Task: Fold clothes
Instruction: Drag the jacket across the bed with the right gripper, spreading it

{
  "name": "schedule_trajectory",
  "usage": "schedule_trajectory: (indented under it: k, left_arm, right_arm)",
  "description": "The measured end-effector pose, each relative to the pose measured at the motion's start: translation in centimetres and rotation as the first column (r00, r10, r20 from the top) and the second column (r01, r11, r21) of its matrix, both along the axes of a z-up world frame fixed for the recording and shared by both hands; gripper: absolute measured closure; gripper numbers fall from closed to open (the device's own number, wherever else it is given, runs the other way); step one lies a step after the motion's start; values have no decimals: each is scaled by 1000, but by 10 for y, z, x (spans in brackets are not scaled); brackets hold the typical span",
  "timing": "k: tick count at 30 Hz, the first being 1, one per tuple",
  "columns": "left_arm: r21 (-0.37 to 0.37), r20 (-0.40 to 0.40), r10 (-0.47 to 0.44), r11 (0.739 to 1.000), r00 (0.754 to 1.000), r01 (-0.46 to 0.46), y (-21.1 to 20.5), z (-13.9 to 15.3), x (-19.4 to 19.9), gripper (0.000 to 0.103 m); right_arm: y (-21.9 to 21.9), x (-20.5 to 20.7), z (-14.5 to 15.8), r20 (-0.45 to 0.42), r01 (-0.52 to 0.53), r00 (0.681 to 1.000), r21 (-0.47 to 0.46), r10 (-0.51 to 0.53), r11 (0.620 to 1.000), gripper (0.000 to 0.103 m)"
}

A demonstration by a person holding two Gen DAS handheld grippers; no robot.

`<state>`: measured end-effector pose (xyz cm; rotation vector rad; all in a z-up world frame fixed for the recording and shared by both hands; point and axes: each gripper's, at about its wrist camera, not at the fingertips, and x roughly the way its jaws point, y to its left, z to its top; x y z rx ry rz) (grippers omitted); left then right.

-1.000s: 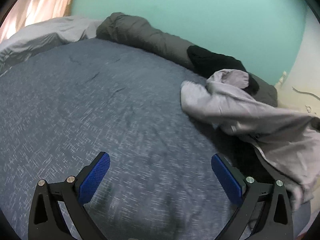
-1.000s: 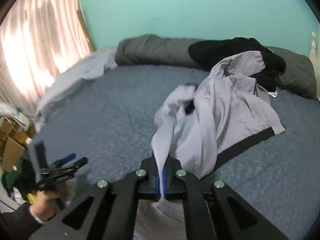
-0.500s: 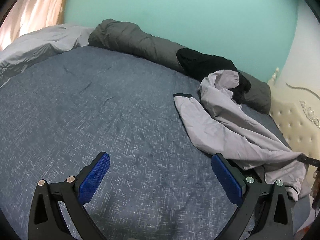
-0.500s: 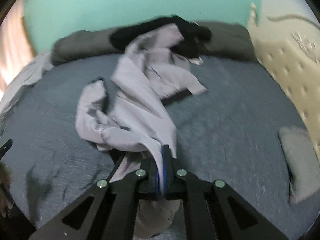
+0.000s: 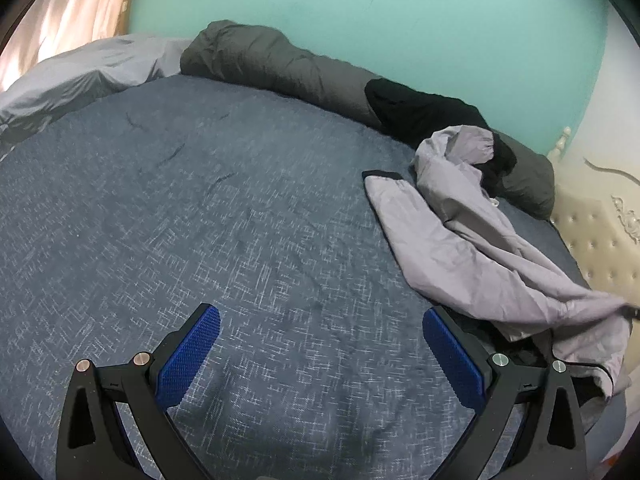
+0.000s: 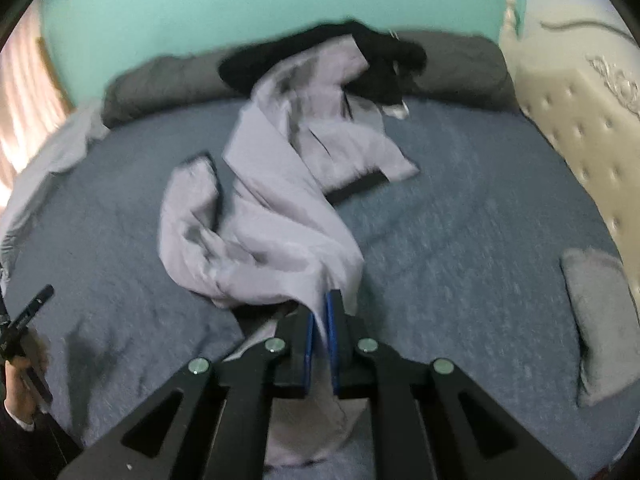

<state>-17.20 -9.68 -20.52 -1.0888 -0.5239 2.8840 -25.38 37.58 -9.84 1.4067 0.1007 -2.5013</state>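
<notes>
Your right gripper [image 6: 320, 320] had its jaws pinched nearly together on the edge of the pale grey jacket [image 6: 276, 216], with cloth running between the blue pads and hanging below them. Your left gripper [image 5: 320, 356] had its jaws wide apart and held nothing; under it lay only bare blue bedspread [image 5: 200, 220].

From the pinch the jacket trailed away across the bed in a crumpled, twisted rope. One sleeve with a dark cuff [image 5: 382, 175] lay out flat toward the middle of the bed, a black hem band [image 6: 356, 190] showed on the far side, and the garment's upper end rested against a black garment [image 5: 424, 114] heaped on the grey rolled duvet [image 5: 272, 64] by the wall. A small grey folded cloth [image 6: 596, 320] sat well apart near the padded headboard [image 6: 580, 120].

As for progress, you appeared to be at the very start with this jacket: it was neither spread flat nor folded anywhere. Laying it out, squaring the sleeves and making every fold looked to be left, and the black garment seemed untouched.
</notes>
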Motion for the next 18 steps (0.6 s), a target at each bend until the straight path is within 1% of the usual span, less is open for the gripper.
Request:
schedule_trajectory:
  k: [2, 4, 7, 10, 11, 13, 14, 15, 16, 17, 18]
  left_arm:
    - [9, 5, 3, 1000, 1000, -3, -1, -2, -3, 0]
    - [2, 2, -2, 1000, 1000, 2, 1, -3, -4, 0]
    - [-7, 4, -10, 1000, 1000, 10, 5, -5, -8, 0]
    - [-5, 7, -11, 1000, 1000, 11, 7, -8, -11, 0]
    - [-6, 6, -11, 1000, 1000, 11, 7, -8, -12, 0]
    - [-15, 6, -8, 1000, 1000, 8, 8, -10, -16, 0]
    - [-15, 8, -4, 1000, 1000, 4, 8, -11, -18, 0]
    - [-10, 10, -3, 1000, 1000, 3, 9, -12, -21, 0]
    - [1, 10, -3, 1000, 1000, 3, 9, -14, -23, 0]
    - [6, 9, -5, 1000, 1000, 5, 10, -14, -24, 0]
    - [-1, 5, -10, 1000, 1000, 10, 12, -15, -24, 0]
  right_arm:
    - [15, -2, -4, 49, 42, 998, -16, -41, 999, 97]
    - [20, 2, -2, 43, 55, 998, 5, -55, 998, 97]
    - [19, 8, 10, -18, 50, 999, -8, -50, 999, 96]
    - [16, 14, 32, -103, 94, 990, 14, -92, 995, 96]
    - [16, 15, 37, -123, 107, 987, 8, -106, 994, 96]
    - [8, 13, 45, -132, 103, 986, -32, -106, 994, 96]
    - [-3, 9, 43, -127, 79, 988, -33, -83, 996, 91]
    - [-16, 3, 40, -120, 52, 991, -30, -56, 998, 84]
    - [-29, -2, 37, -114, 25, 993, -28, -28, 999, 81]
    - [-42, -7, 34, -107, -2, 994, -26, -1, 1000, 76]
    - [-54, -12, 31, -101, -29, 995, -24, 26, 999, 69]
